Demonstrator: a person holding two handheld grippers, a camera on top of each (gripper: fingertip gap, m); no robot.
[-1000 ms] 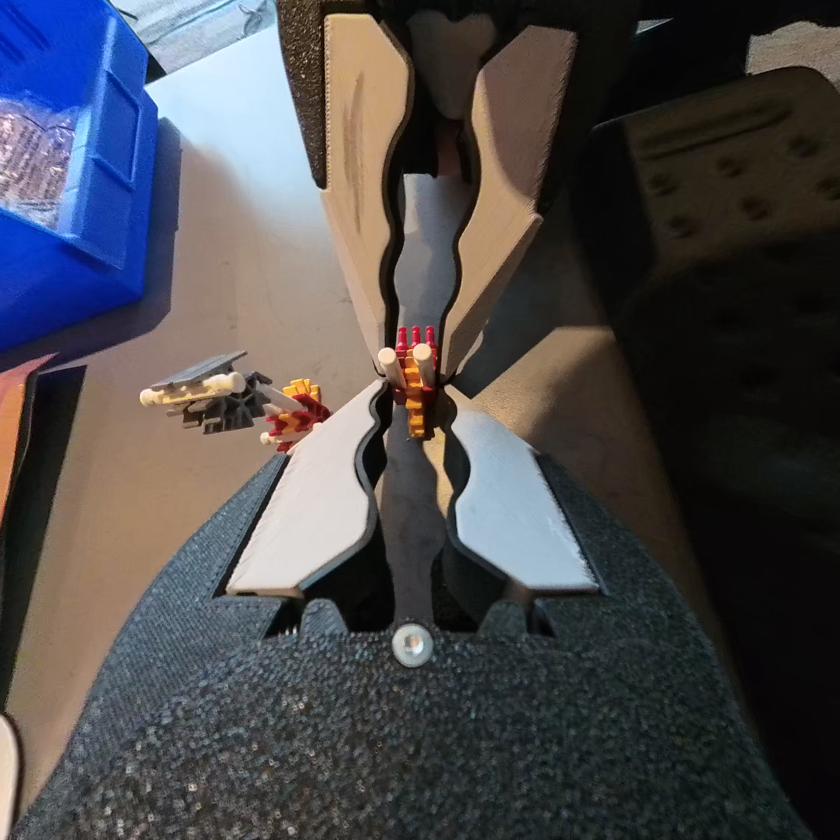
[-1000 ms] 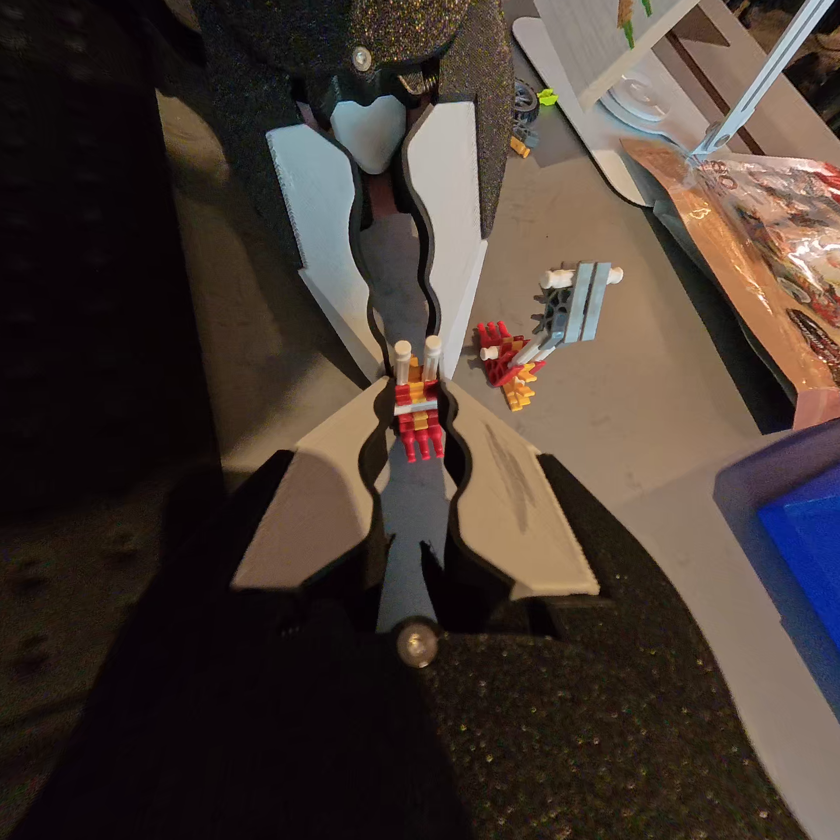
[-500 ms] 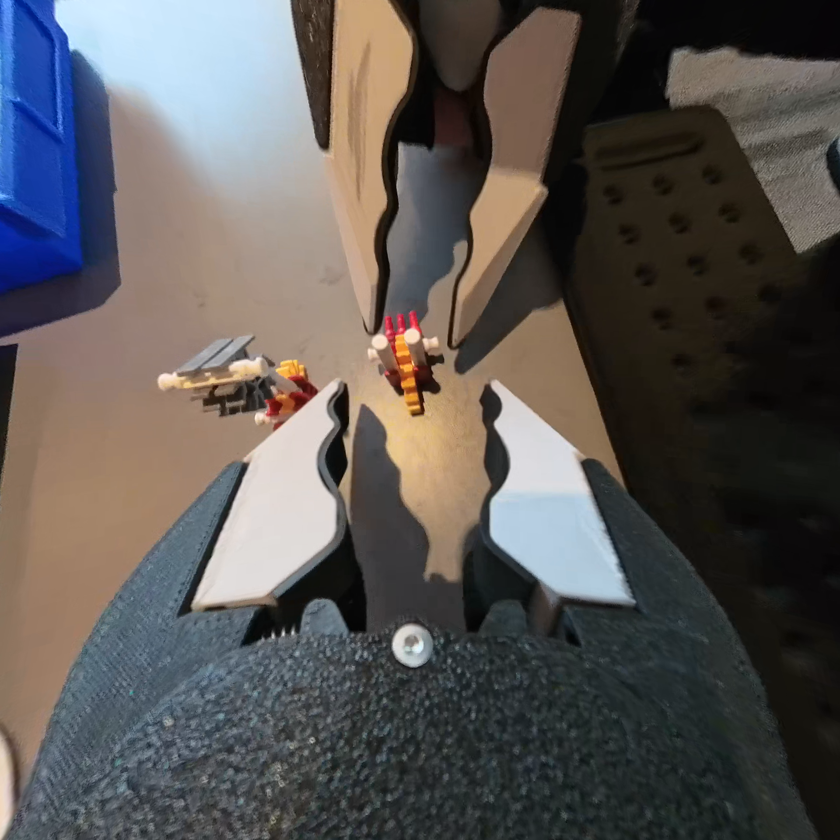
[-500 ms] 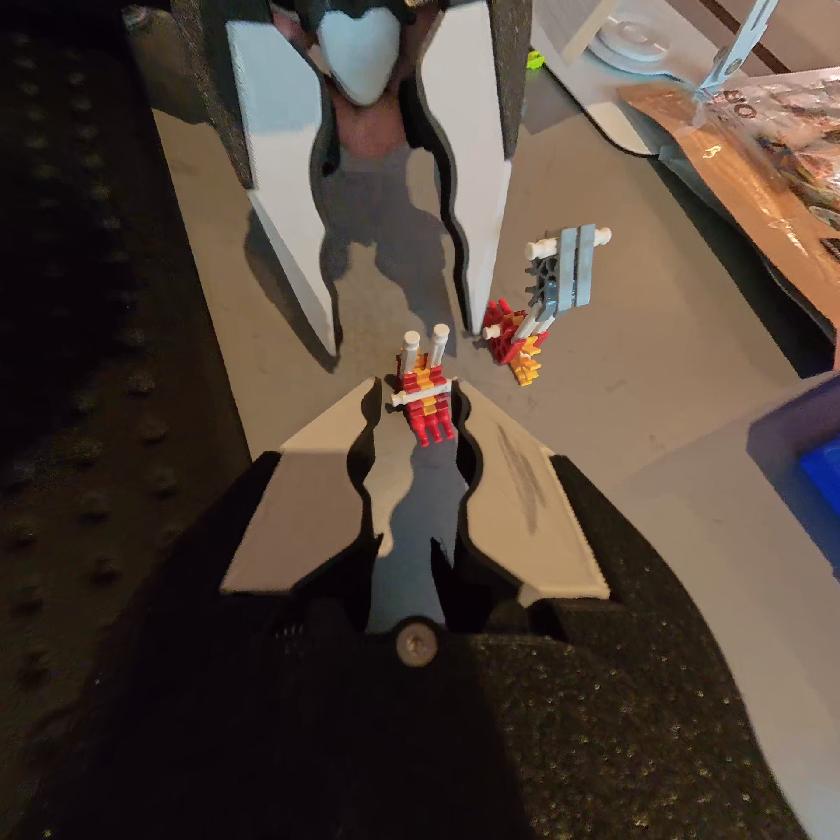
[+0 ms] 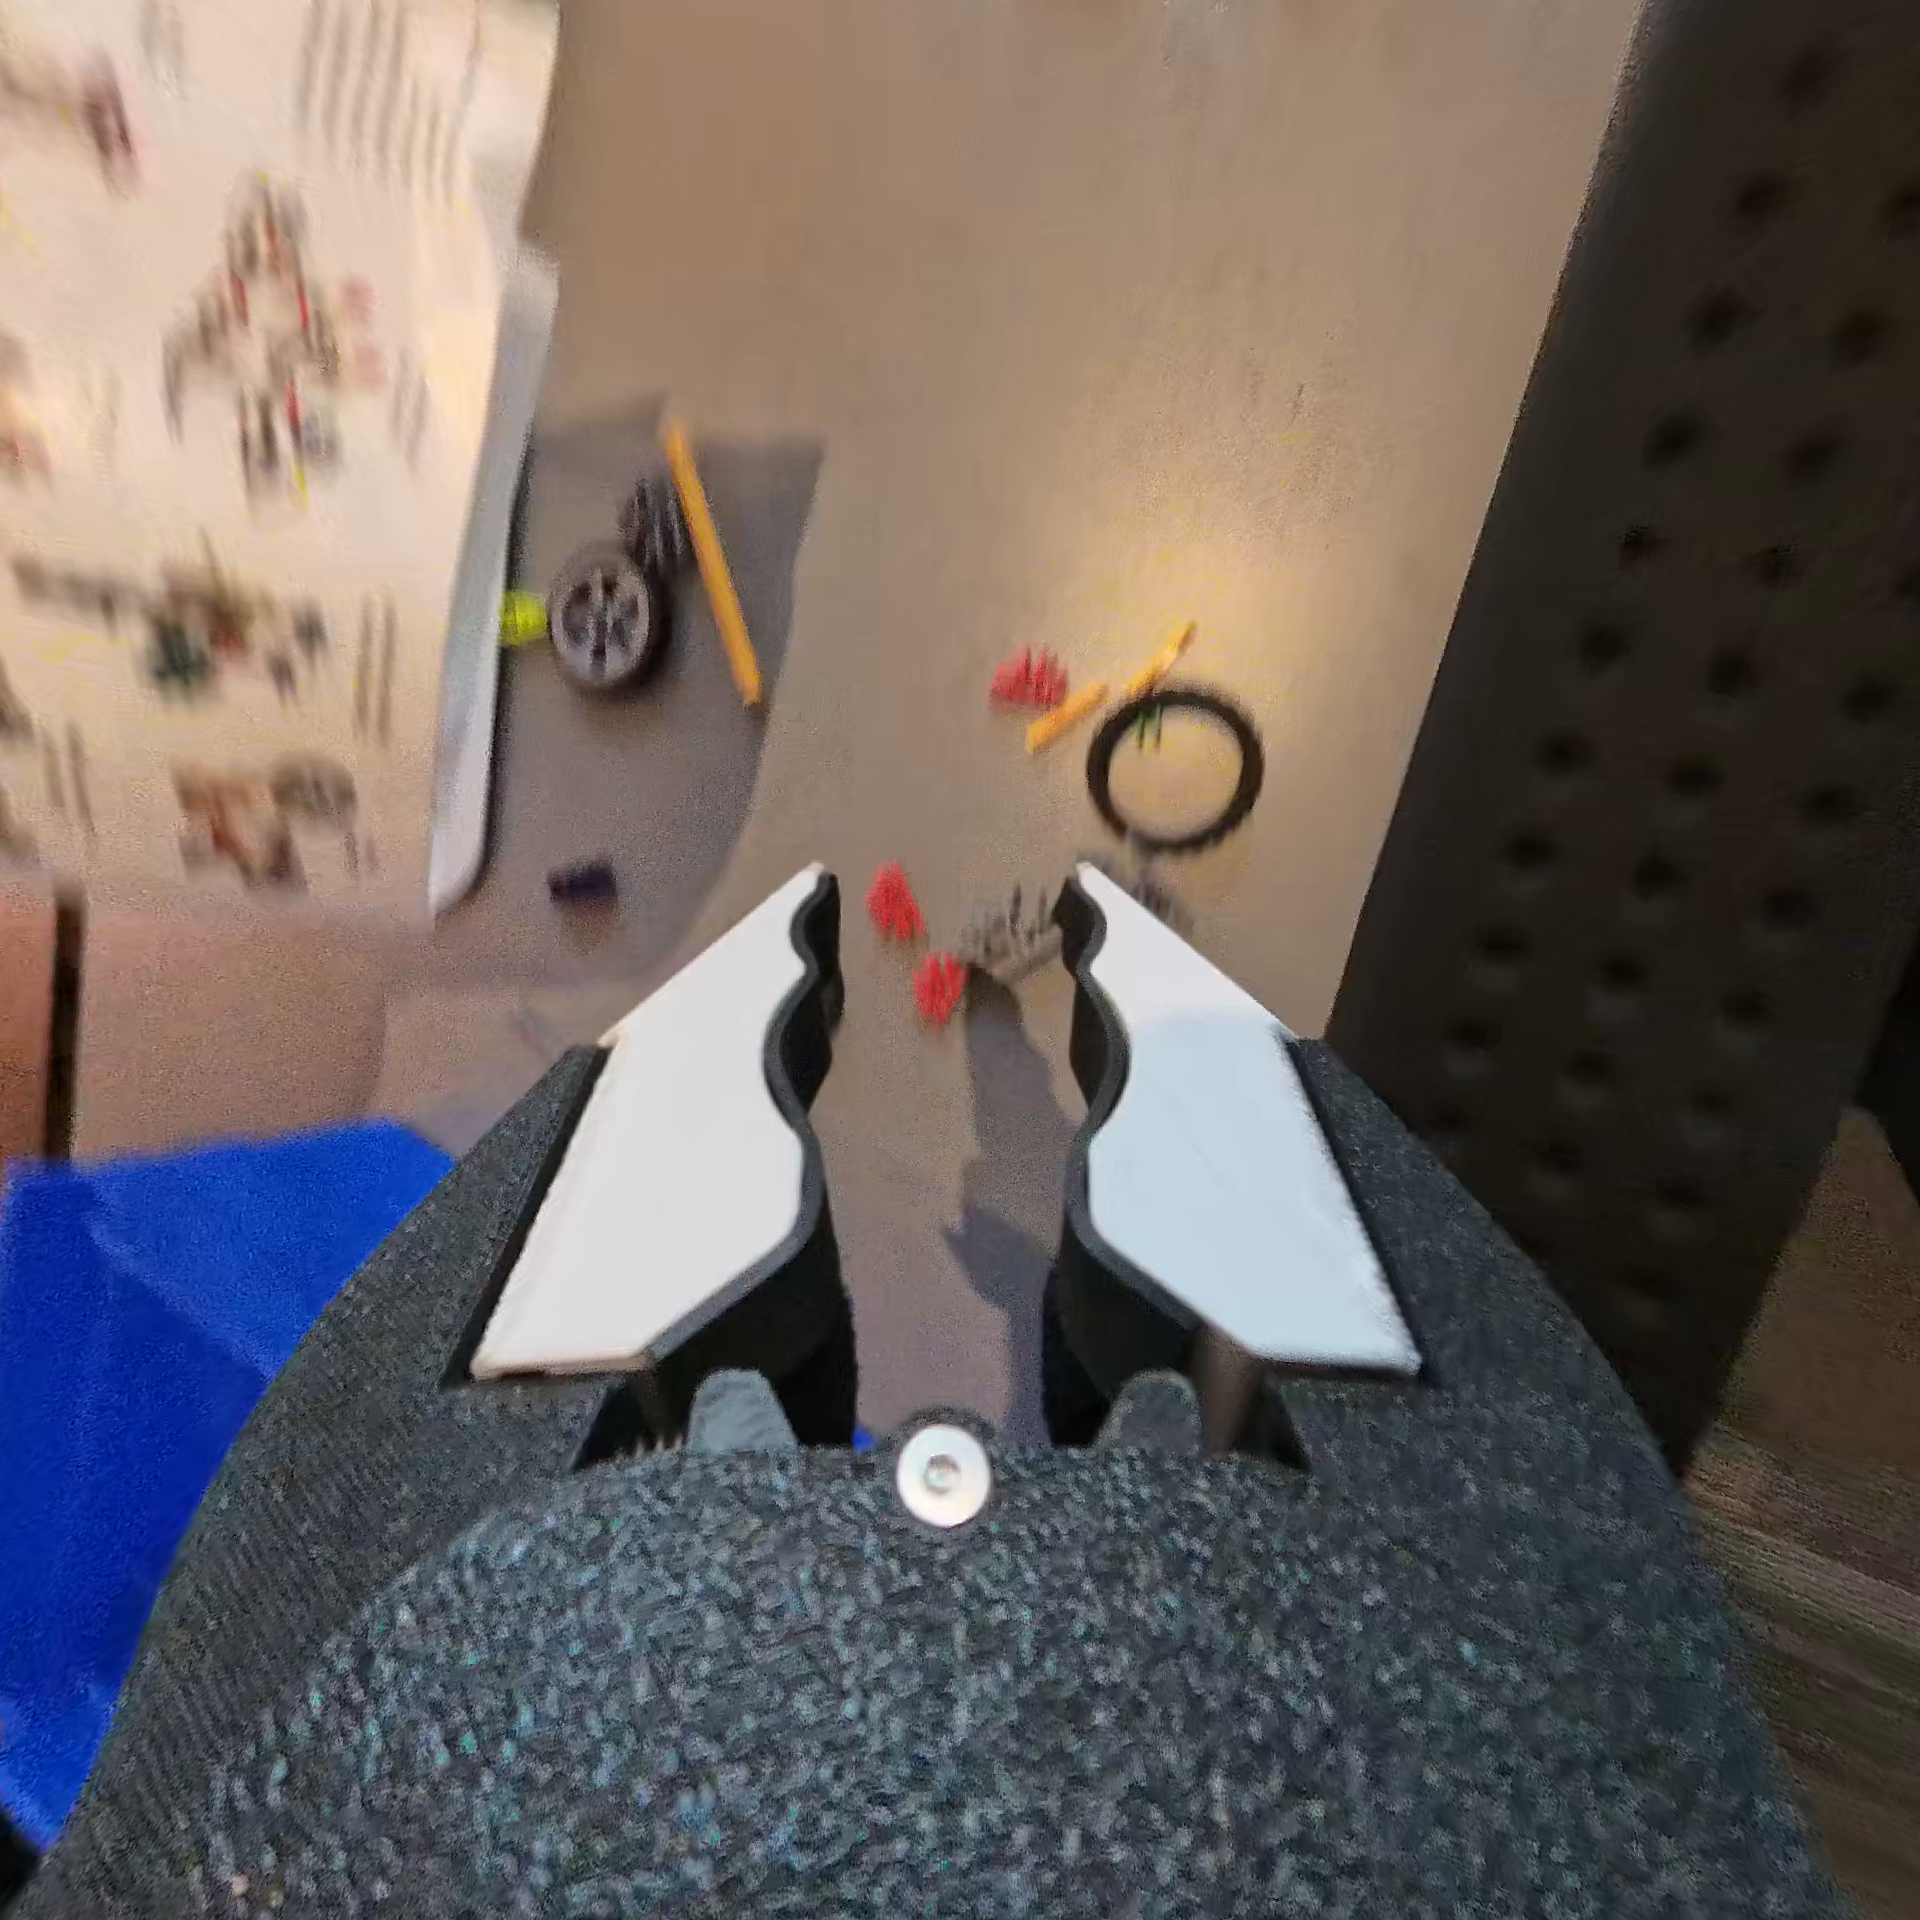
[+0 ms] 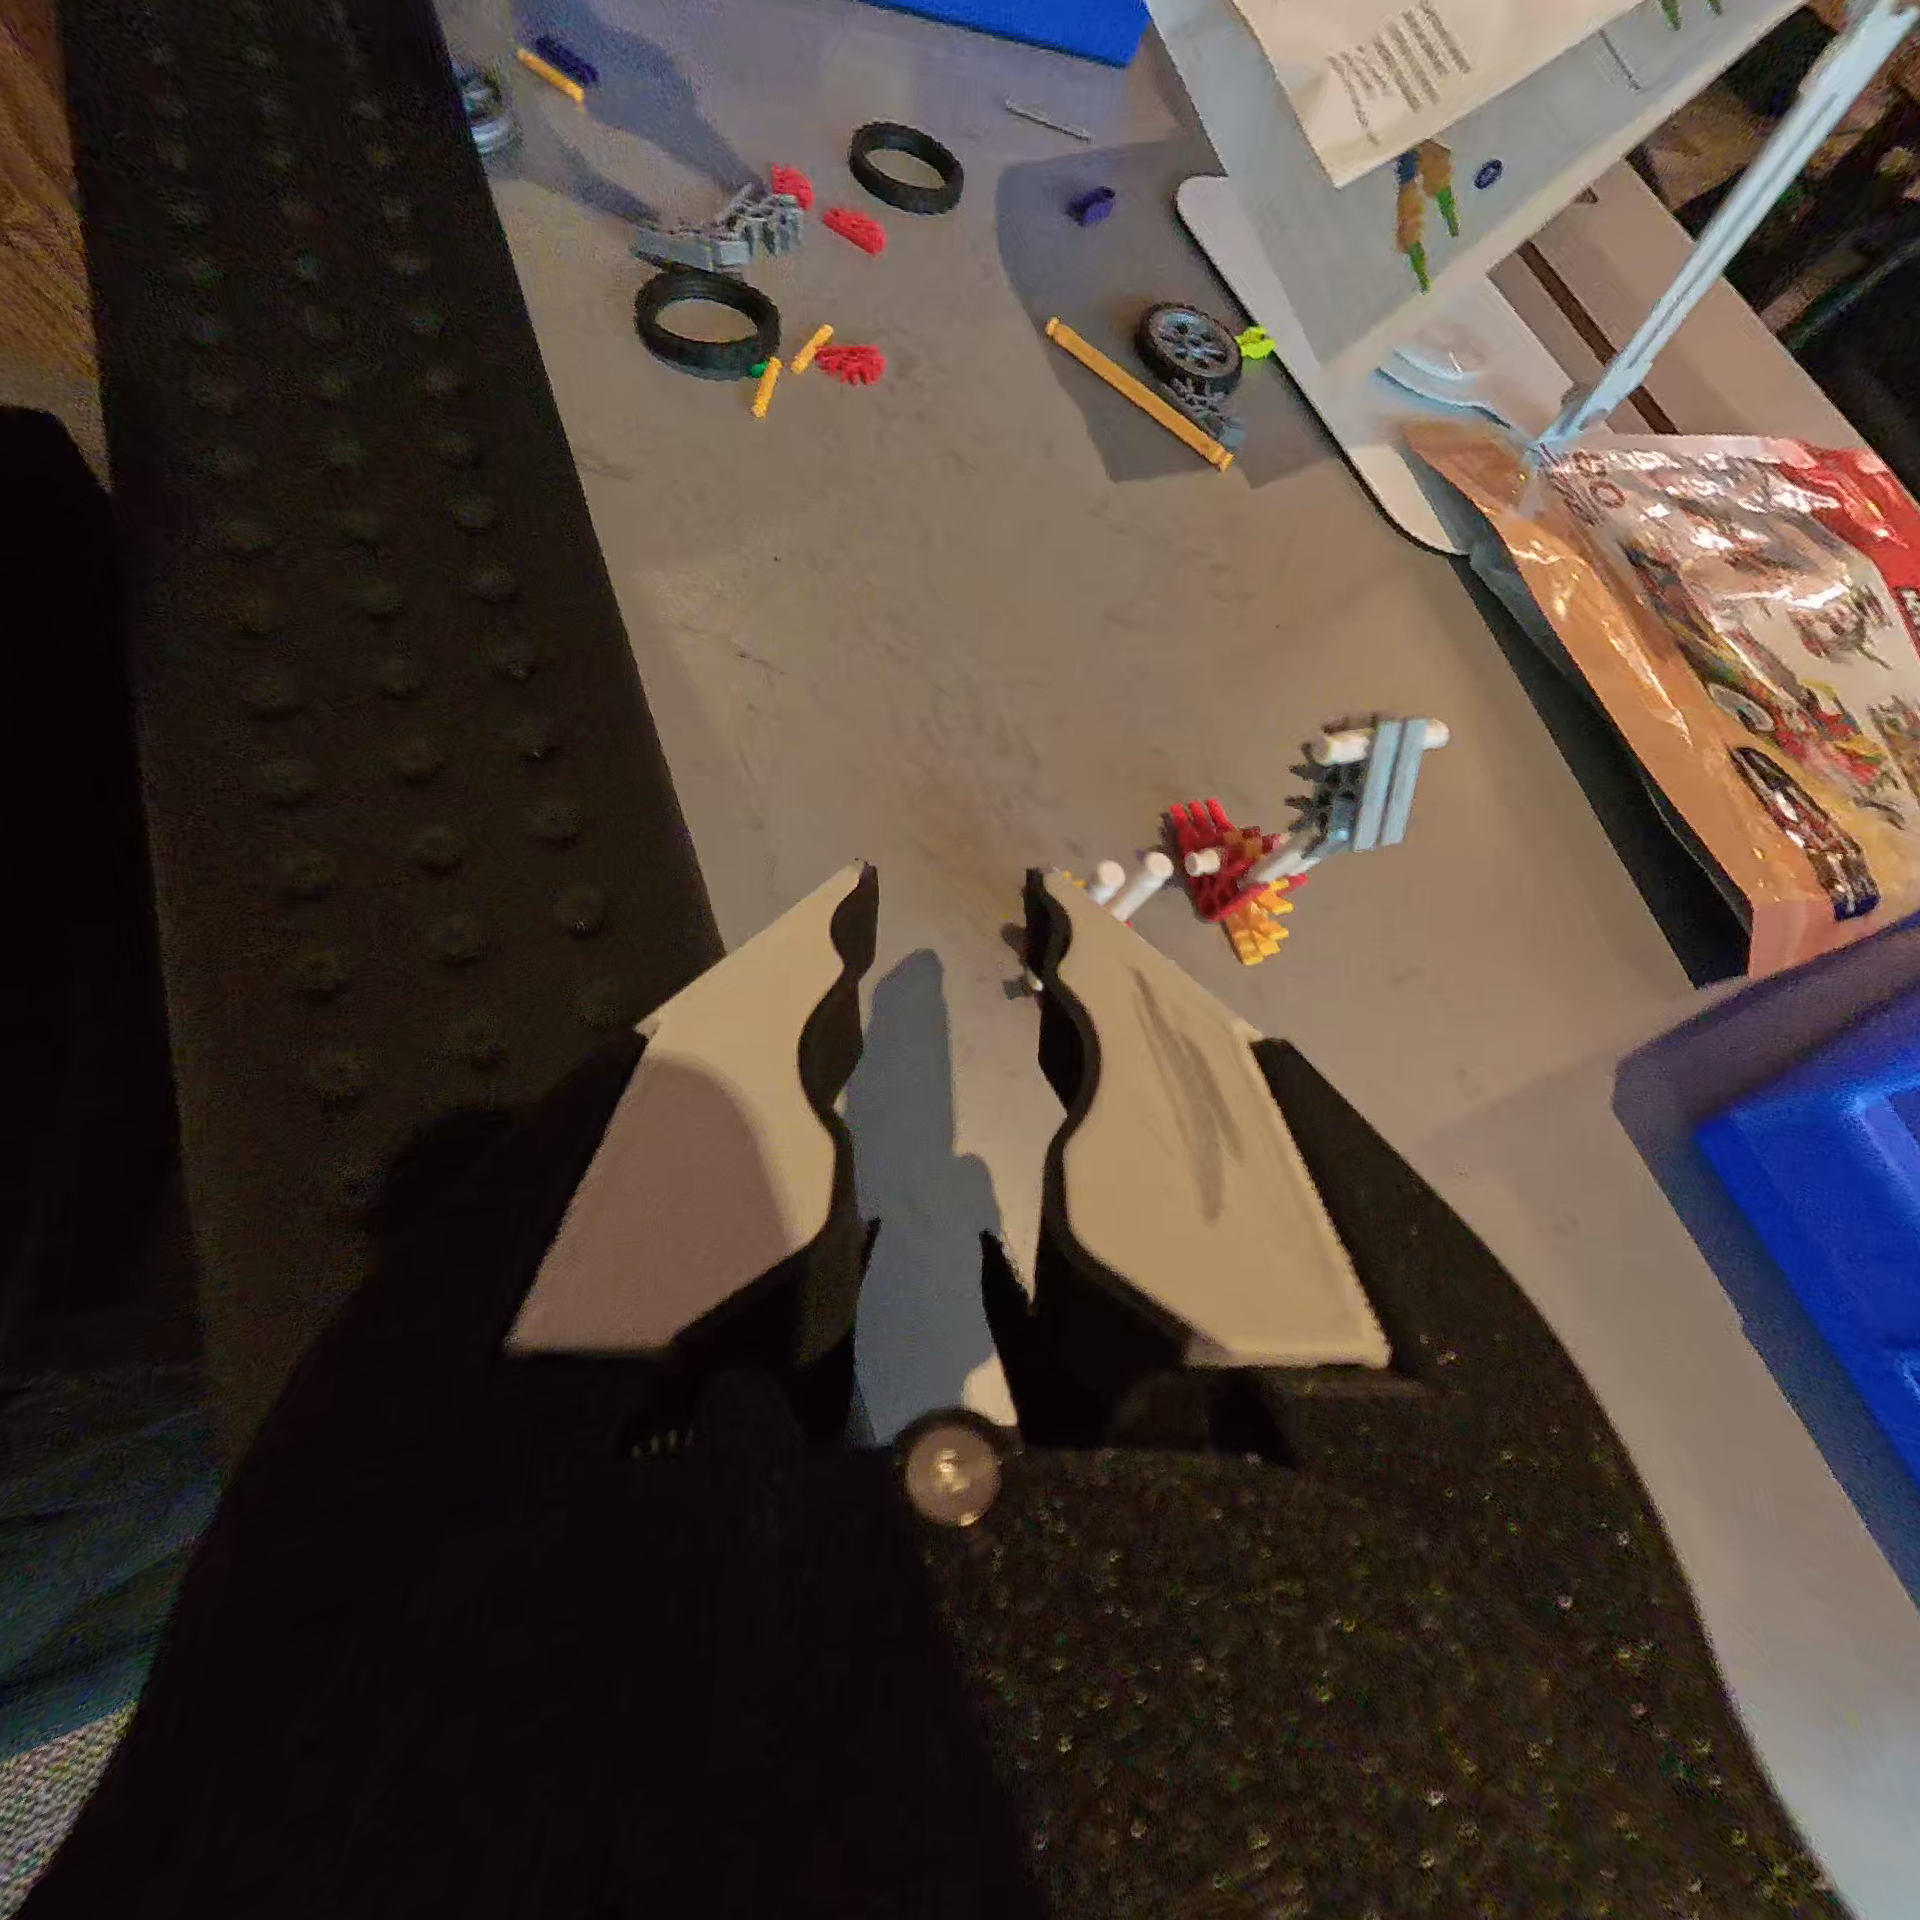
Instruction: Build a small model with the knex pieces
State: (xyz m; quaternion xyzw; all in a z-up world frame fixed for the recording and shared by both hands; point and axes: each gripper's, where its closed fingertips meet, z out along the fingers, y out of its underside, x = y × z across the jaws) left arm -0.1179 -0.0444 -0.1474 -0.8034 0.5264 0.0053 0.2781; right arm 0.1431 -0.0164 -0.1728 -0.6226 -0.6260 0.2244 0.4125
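My right gripper (image 6: 951, 883) is open and empty above the grey table (image 6: 935, 644). A small red and yellow assembly with two white pegs (image 6: 1130, 875) lies by its right fingertip, partly hidden behind that finger. A larger red, yellow and grey assembly (image 6: 1288, 831) lies just right of it. In the blurred left wrist view my left gripper (image 5: 951, 894) is open and empty, low over loose red pieces (image 5: 896, 904) and a grey toothed piece (image 5: 1013, 930). A black tyre (image 5: 1174, 769) lies beyond its right finger.
A black studded mat (image 6: 364, 623) runs along the table's edge; it also shows in the left wrist view (image 5: 1662, 727). Two tyres (image 6: 707, 322), a wheel (image 6: 1190, 343) and a yellow rod (image 6: 1138, 395) lie far off. A parts bag (image 6: 1714, 644), blue bin (image 6: 1829, 1143) and instruction sheet (image 5: 208, 416) border the table. Across from one pair of fingers to the other is roughly 25 cm. To the wheel (image 6: 1190, 343): left tips about 15 cm, right tips about 30 cm. It is also in sight in the left wrist view (image 5: 607, 606).
Both grippers let go of the small pegged assembly, which now lies on the table. The left gripper swung away to the loose parts. The right gripper opened and drew back.
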